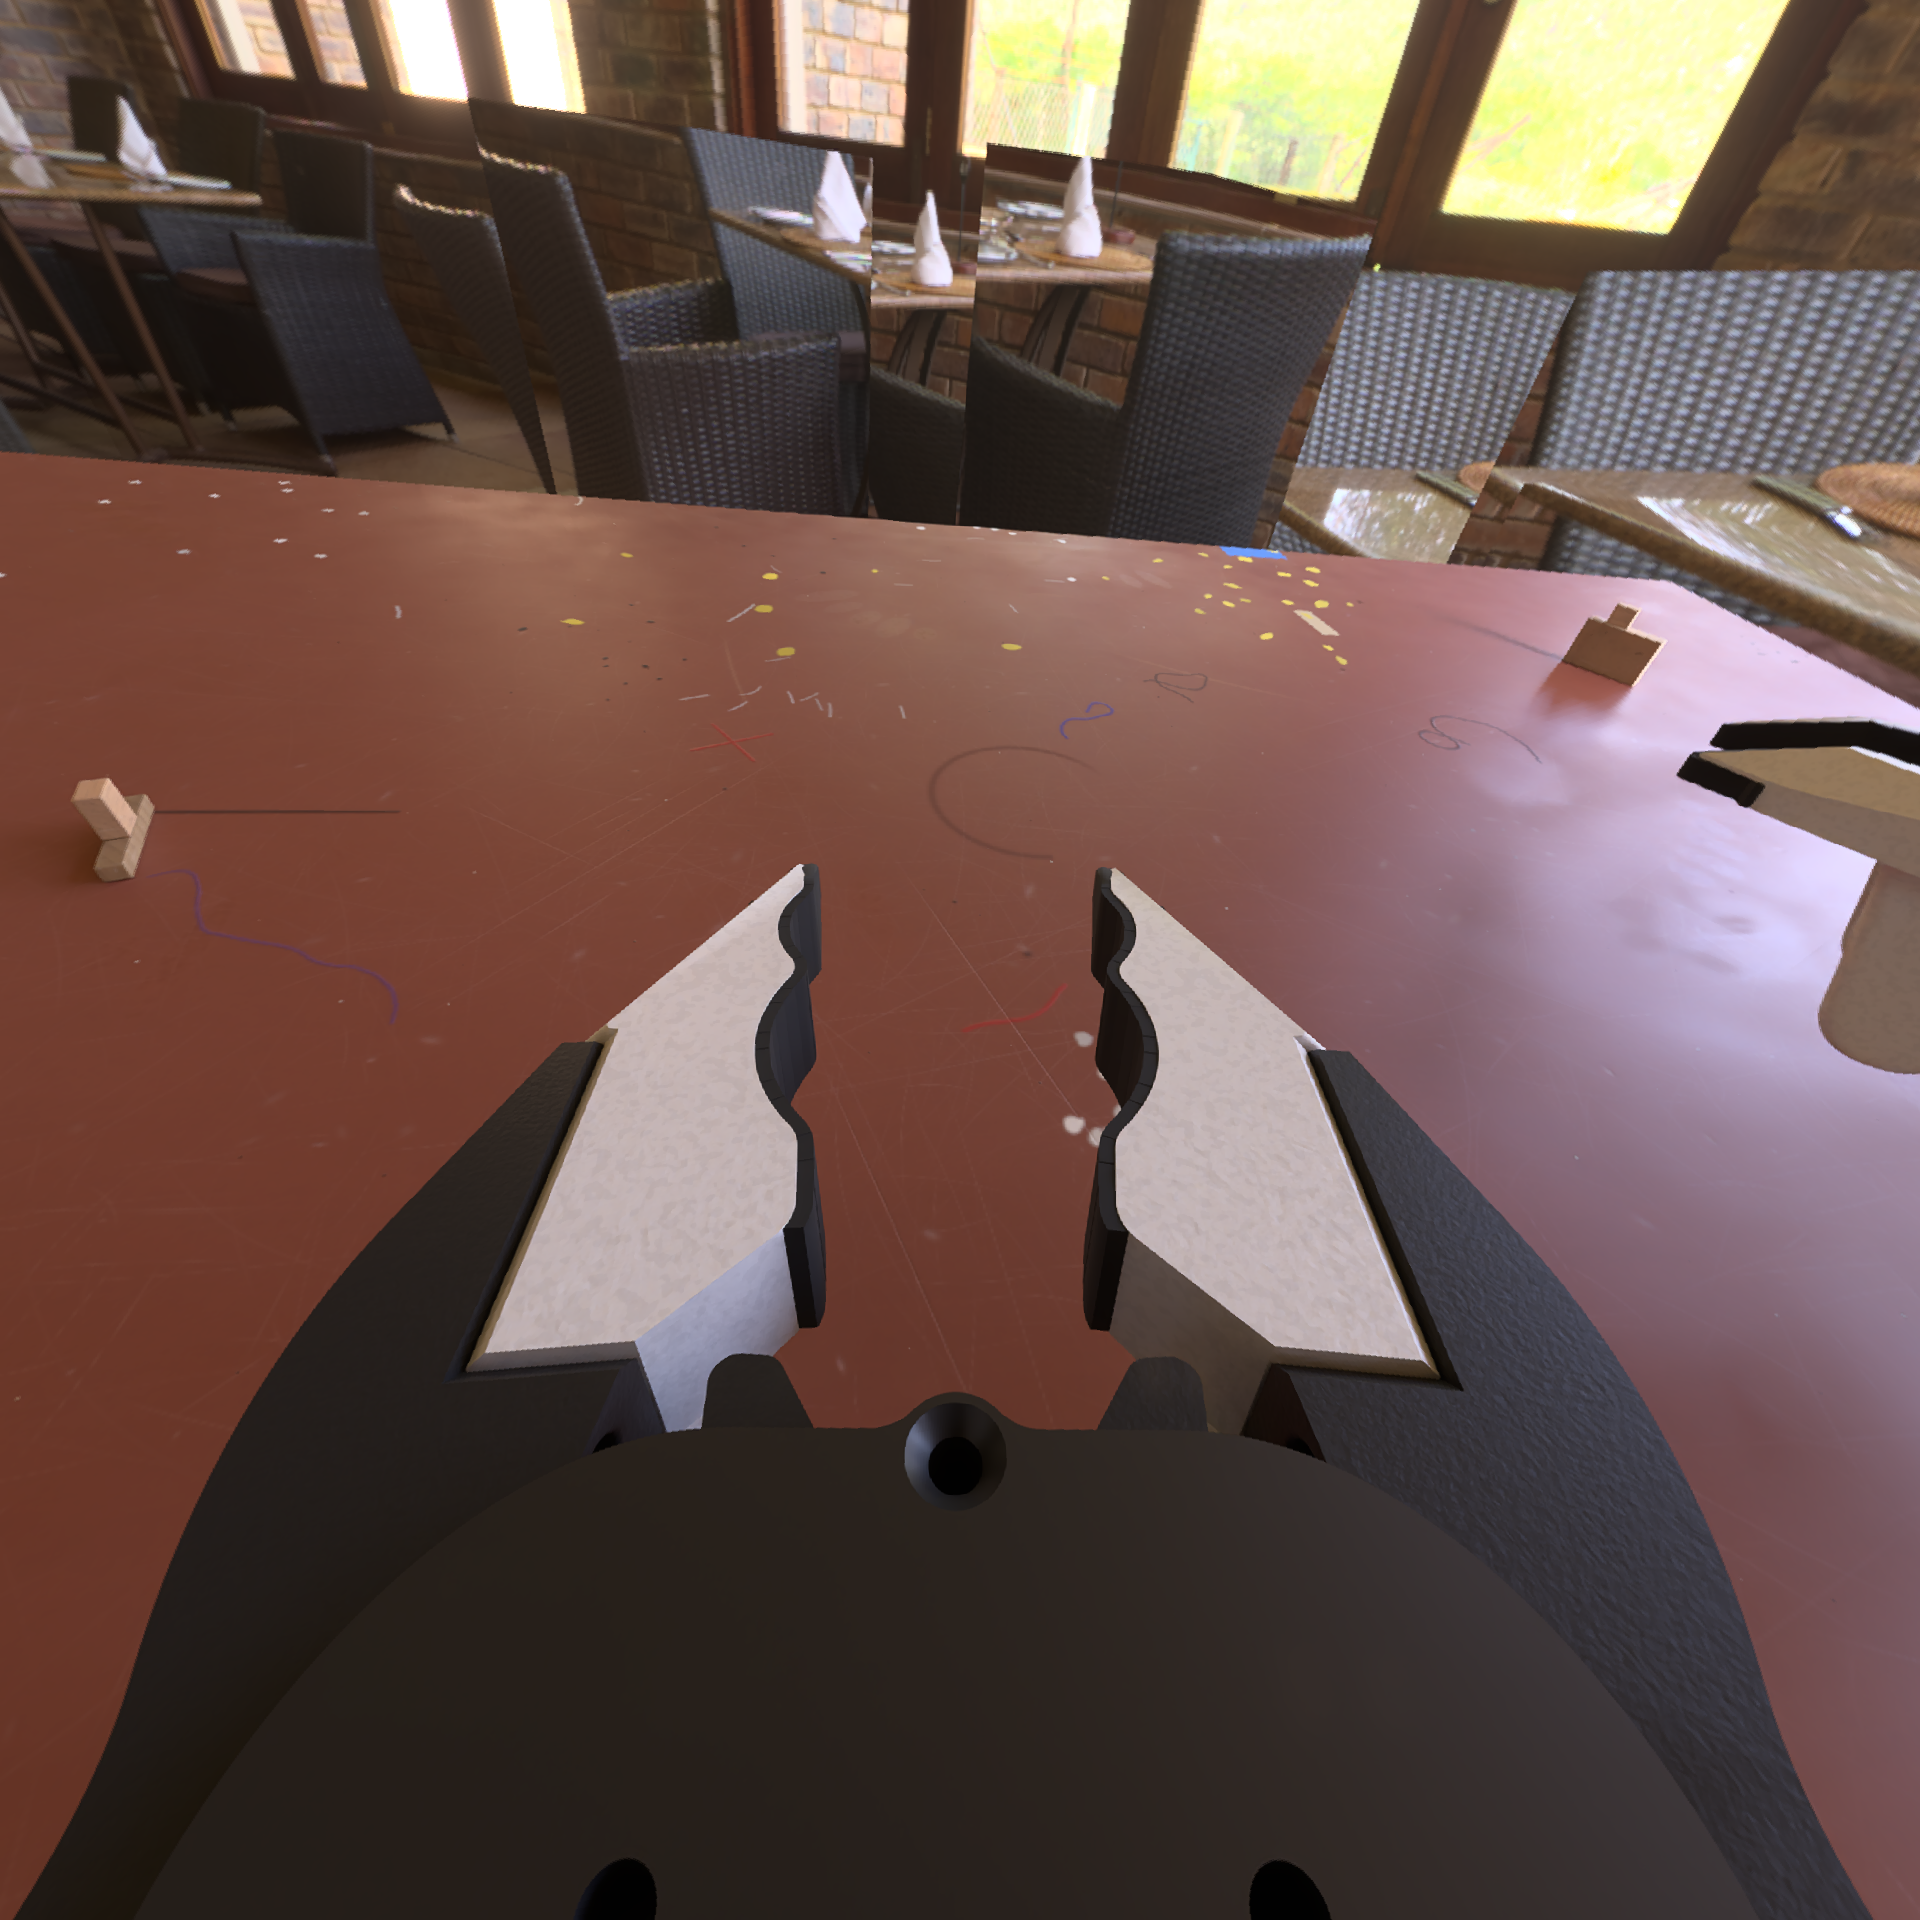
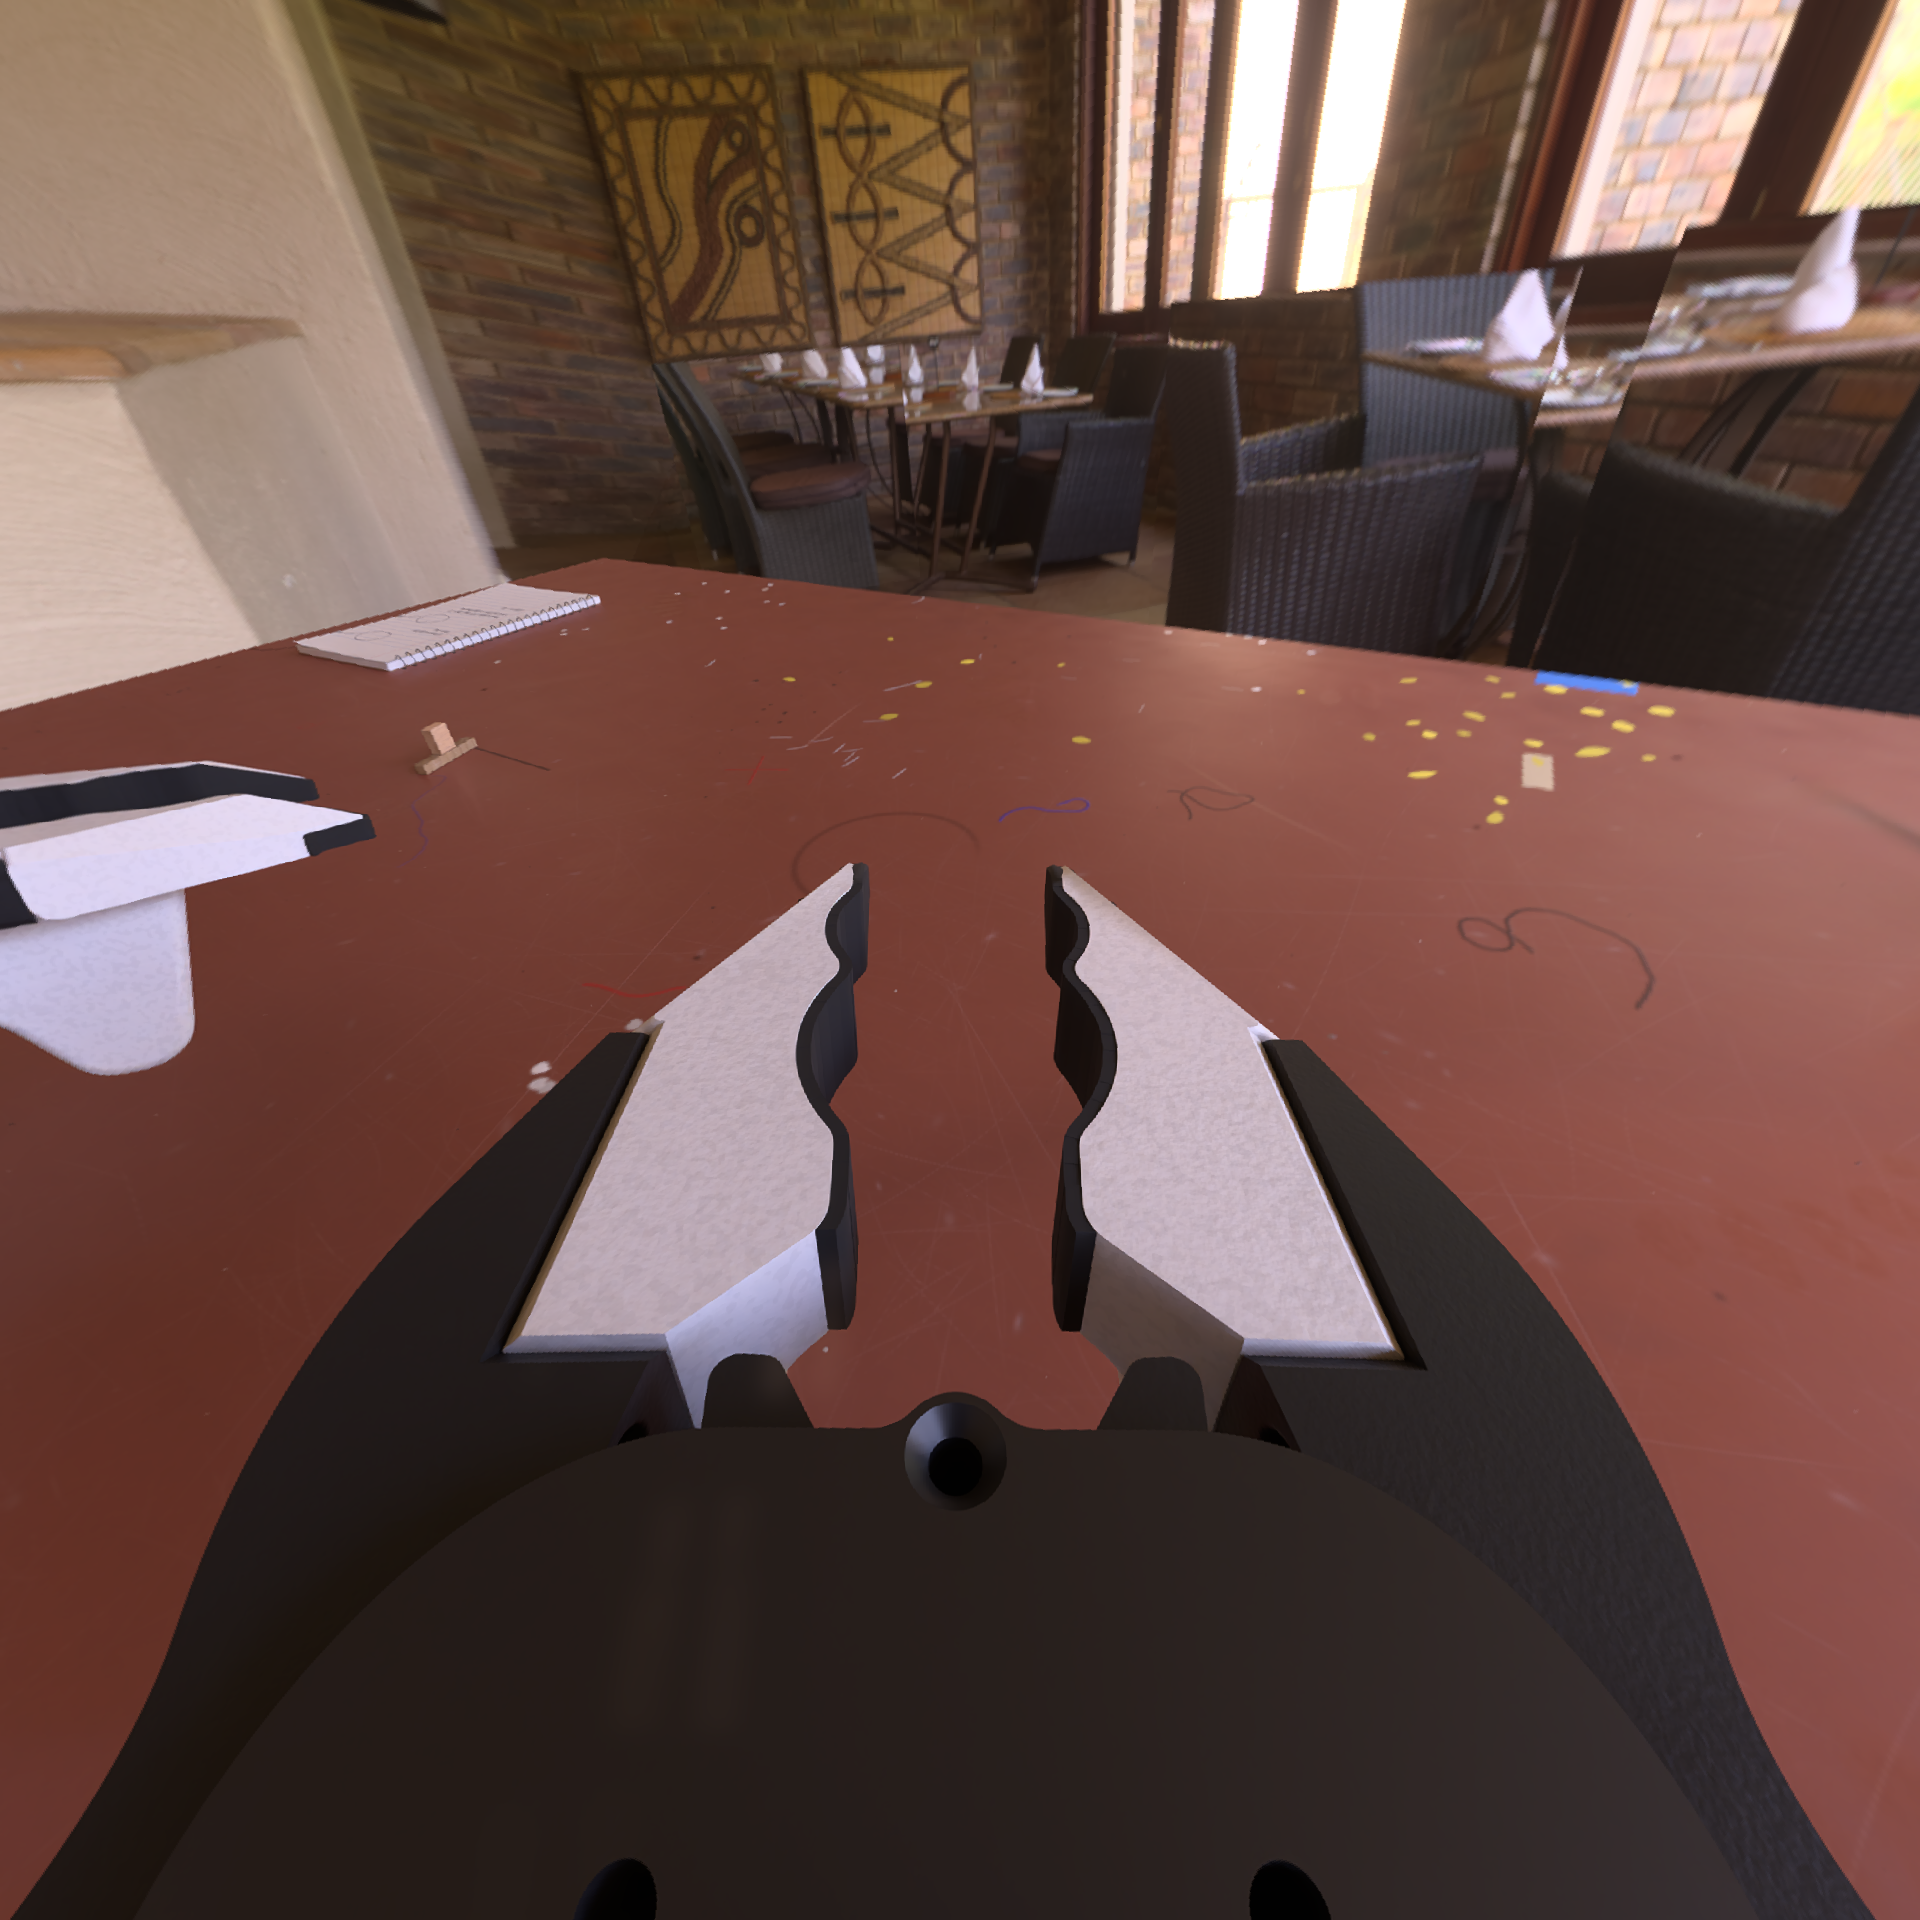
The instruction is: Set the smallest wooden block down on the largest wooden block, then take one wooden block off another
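In the left wrist view, a large pale wooden block (image 1: pixel 1610 655) stands at the far right of the red-brown table (image 1: pixel 623 935), with a small wooden block (image 1: pixel 1624 619) on top of it. At the far left a short wooden block (image 1: pixel 97 805) lies across a longer wooden block (image 1: pixel 125 850). This pair also shows small in the right wrist view (image 2: pixel 445 748). My left gripper (image 1: pixel 956 878) is open and empty over the table's middle. My right gripper (image 2: pixel 956 873) is open and empty too. It also shows at the right edge of the left wrist view (image 1: pixel 1808 790).
A spiral notebook (image 2: pixel 447 627) lies at the table's far left corner. The left gripper shows at the left of the right wrist view (image 2: pixel 156 831). The tabletop (image 2: pixel 1351 1039) carries paint specks and scribbles. Wicker chairs (image 1: pixel 727 416) stand beyond the far edge.
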Available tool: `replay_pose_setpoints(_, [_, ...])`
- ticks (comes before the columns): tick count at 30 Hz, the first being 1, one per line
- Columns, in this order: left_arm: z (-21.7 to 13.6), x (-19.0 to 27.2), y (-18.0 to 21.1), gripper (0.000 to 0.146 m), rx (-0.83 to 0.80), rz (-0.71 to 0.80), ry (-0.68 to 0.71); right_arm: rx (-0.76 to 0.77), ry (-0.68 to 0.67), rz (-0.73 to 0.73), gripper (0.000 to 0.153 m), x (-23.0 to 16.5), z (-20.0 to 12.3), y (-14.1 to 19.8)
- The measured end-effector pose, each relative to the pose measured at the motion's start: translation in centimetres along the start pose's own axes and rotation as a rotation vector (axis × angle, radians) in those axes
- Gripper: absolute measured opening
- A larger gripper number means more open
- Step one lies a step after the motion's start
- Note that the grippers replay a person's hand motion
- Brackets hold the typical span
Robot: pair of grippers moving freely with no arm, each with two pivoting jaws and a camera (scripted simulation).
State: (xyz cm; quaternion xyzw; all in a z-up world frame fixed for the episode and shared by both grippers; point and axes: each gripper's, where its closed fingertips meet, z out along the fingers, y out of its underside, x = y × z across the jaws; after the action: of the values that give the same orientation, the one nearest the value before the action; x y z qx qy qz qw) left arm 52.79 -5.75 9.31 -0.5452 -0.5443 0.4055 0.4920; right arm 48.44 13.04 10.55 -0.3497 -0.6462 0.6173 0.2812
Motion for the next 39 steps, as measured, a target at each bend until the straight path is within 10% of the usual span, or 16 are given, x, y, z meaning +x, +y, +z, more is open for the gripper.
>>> replay_pose_setpoints(11, [-2.5,0.5,-3.2,0.044,-0.024,0.032,0.007,-0.020,-0.020,-0.008,0.031,-0.4,0.2,0.3])
replay_pose_setpoints(17, [-3.3,-8.9,-11.2,0.047,-0.232,0.084,-0.096,-0.033,-0.051,0.031,0.031,-0.3,0.4,0.5])
replay_pose_setpoints(25, [6.9,-23.3,-4.6,0.052,-0.719,-0.352,-0.192,-0.028,-0.071,0.062,0.029,-0.2,0.3,0.4])
replay_pose_setpoints(39, [10.2,-25.9,1.8,0.044,-1.078,-0.449,-0.387,-0.018,-0.111,0.125,0.027,-0.1,-0.1,0.3])
